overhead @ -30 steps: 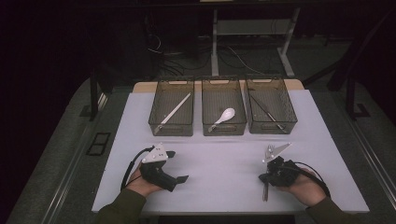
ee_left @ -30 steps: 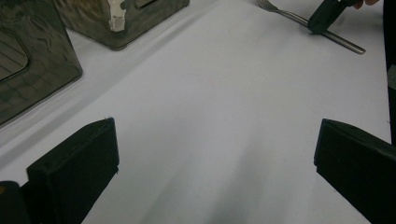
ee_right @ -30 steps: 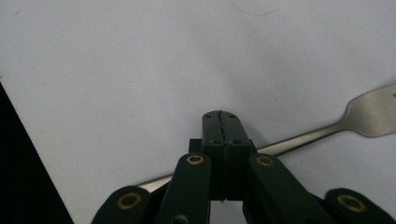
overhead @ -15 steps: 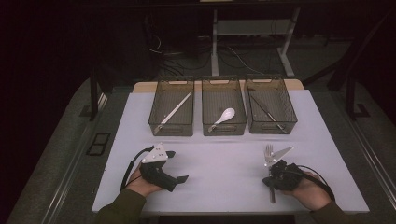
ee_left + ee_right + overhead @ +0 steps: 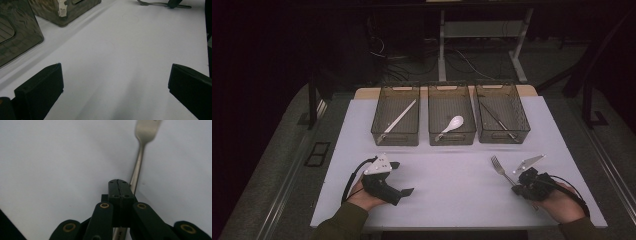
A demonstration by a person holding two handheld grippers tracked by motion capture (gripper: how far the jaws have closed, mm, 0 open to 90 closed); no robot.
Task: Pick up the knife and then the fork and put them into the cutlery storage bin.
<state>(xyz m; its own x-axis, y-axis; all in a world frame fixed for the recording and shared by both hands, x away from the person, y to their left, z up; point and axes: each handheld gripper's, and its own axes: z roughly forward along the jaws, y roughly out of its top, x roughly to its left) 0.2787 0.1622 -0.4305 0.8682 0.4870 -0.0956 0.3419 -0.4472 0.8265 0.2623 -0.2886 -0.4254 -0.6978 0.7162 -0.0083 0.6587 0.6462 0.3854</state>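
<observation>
High view. Three mesh bins stand in a row at the upper centre of the white counter (image 5: 452, 200). The left bin (image 5: 395, 121) holds a long pale utensil, the middle bin (image 5: 451, 121) a white spoon (image 5: 451, 125), the right bin (image 5: 502, 119) a dark metal piece, too thin to name. So three items look sorted already. The fork (image 5: 502, 171) is at lower right, tines toward the bins, its handle running under the right tool (image 5: 523, 188). It is low over the counter; whether it is lifted I cannot tell. The left tool (image 5: 404, 192) rests at lower left, well apart from everything.

Left gripper view. The left tool (image 5: 115, 87) has its jaws standing wide apart with bare counter between them. Bin corners are at upper left; the fork (image 5: 160, 3) is at the top edge, far off.

Right gripper view. The right tool (image 5: 119, 185) has its jaws pressed together at the bottom centre, and the fork (image 5: 140, 152) handle passes along and beneath them toward the top of the frame, so I read it as pinched on the handle.

Judgement: the fork is gripped but not delivered. Left to do: carry it to a bin, likely the right one, and release.
</observation>
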